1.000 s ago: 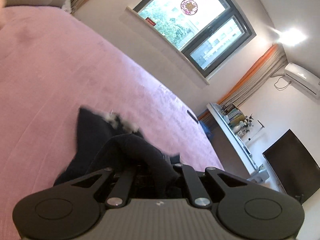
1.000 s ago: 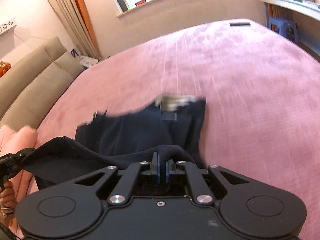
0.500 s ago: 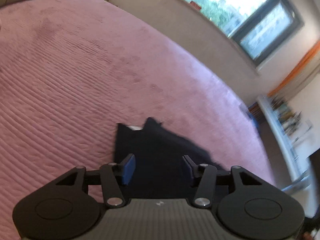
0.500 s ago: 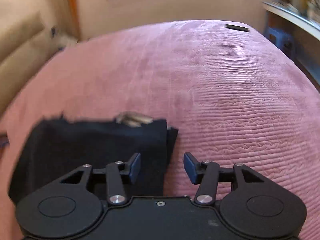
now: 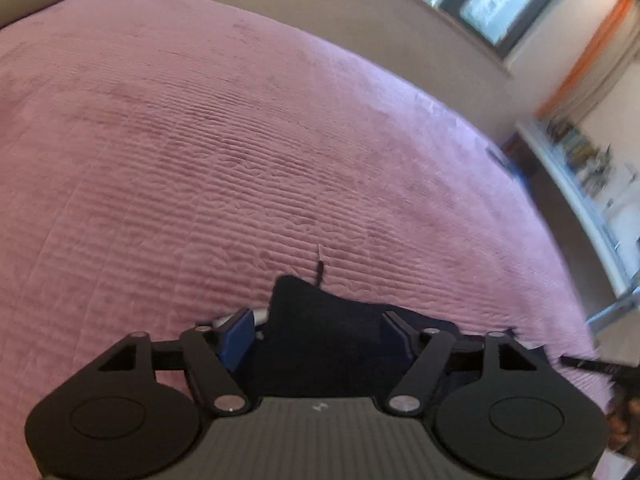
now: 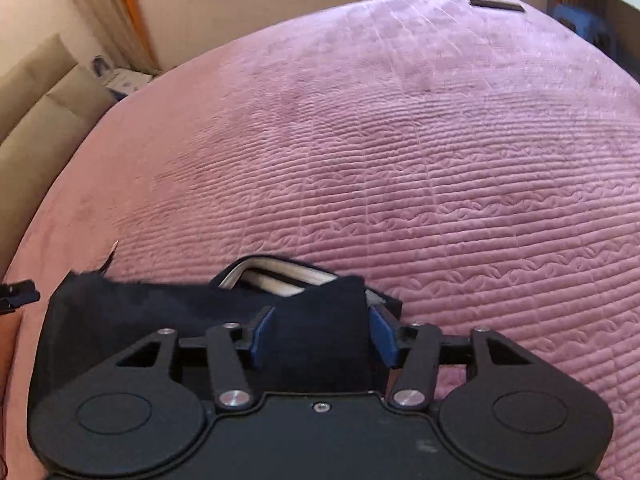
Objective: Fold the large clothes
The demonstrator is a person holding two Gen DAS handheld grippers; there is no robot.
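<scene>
Lying flat on the pink bed point(image 6: 440, 152), the dark garment point(image 6: 160, 320) sits directly below and ahead of both tools, its long axis running side to side across your body. Your right tool point(image 6: 322, 334) has just been opening; cloth lies between its blue pads, but they stand clear of it, so nothing is gripped. Your left tool point(image 5: 320, 334) has likewise just been opening, released over the other end point(image 5: 328, 336). Each tool sits nearest its own end, so judge the next fold along that axis.
</scene>
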